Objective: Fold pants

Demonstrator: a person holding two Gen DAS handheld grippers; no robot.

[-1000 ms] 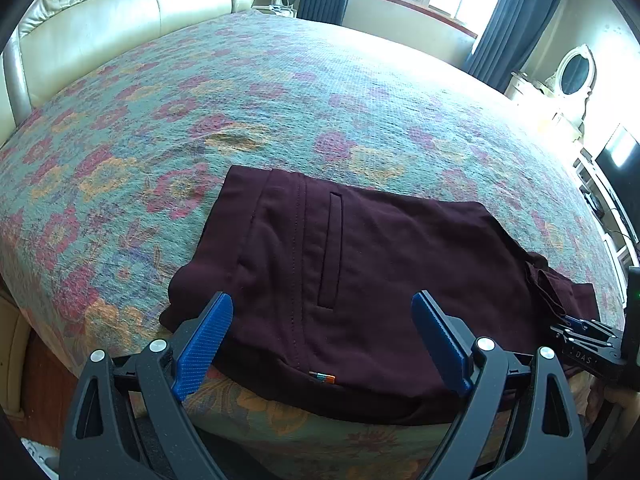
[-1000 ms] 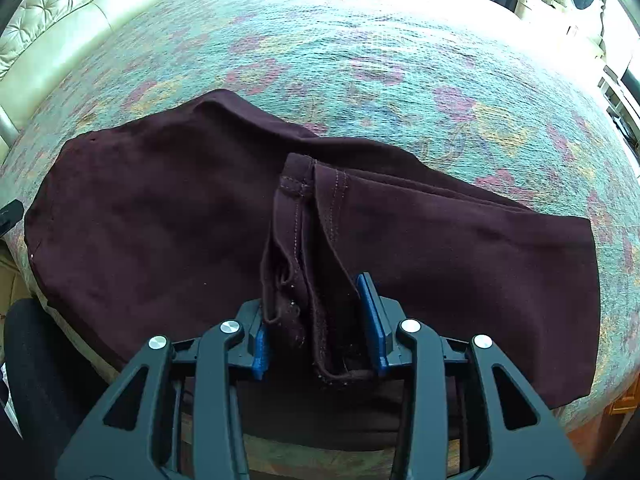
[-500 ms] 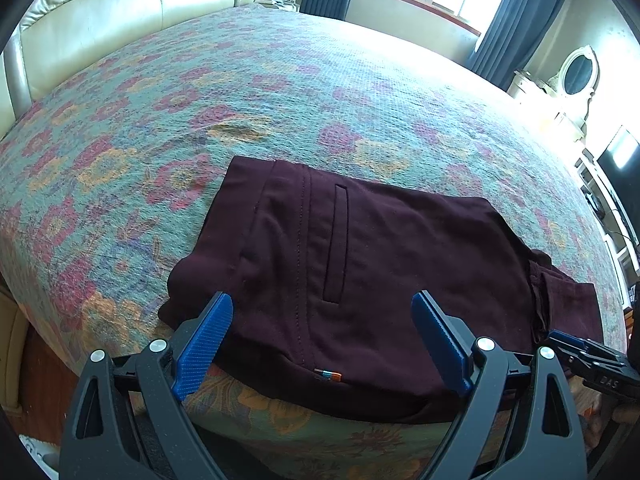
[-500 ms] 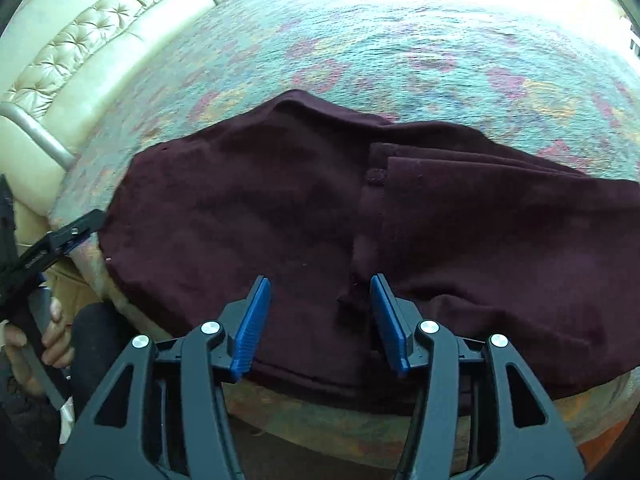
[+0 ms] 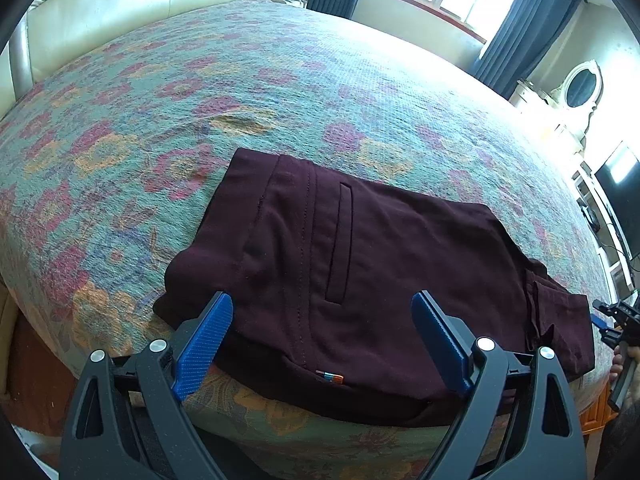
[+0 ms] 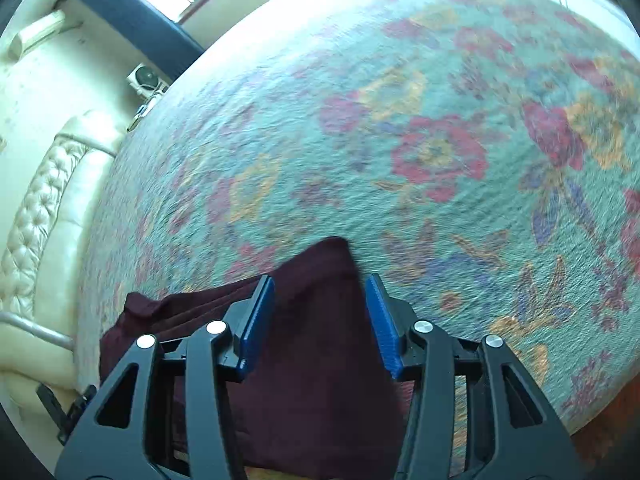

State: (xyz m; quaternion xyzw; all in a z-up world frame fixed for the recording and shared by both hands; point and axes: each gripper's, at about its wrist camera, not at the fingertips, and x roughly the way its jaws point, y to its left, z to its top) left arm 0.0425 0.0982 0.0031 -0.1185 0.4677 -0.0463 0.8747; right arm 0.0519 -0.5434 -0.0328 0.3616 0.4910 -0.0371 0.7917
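The pants (image 5: 360, 280), dark maroon, lie folded on the bed (image 5: 280, 80) near its front edge, in the lower centre of the left wrist view. A welt pocket (image 5: 340, 240) and a stitched seam run up the cloth; a small coloured tag (image 5: 330, 377) shows at the lower hem, where the fabric drapes over the bed's edge. A loose leg end lies bunched at the right side of that frame. The left gripper (image 5: 320, 340) hangs above the near hem with its jaws spread wide; its blue pads (image 5: 204, 344) stand on either side of the cloth and nothing is gripped. The right gripper (image 6: 320, 320) appears at the right edge of the left view, beside the leg end, with part of a hand (image 5: 618, 362) below it. In its own view, which is blurred, its jaws have just been closing and stand partly apart; the pants' corner (image 6: 312, 360) lies behind and between the pads, and whether they touch the cloth cannot be told. A cream tufted headboard (image 5: 120, 4) sits at upper left, dark curtains (image 5: 520, 24) flank a window at upper right.
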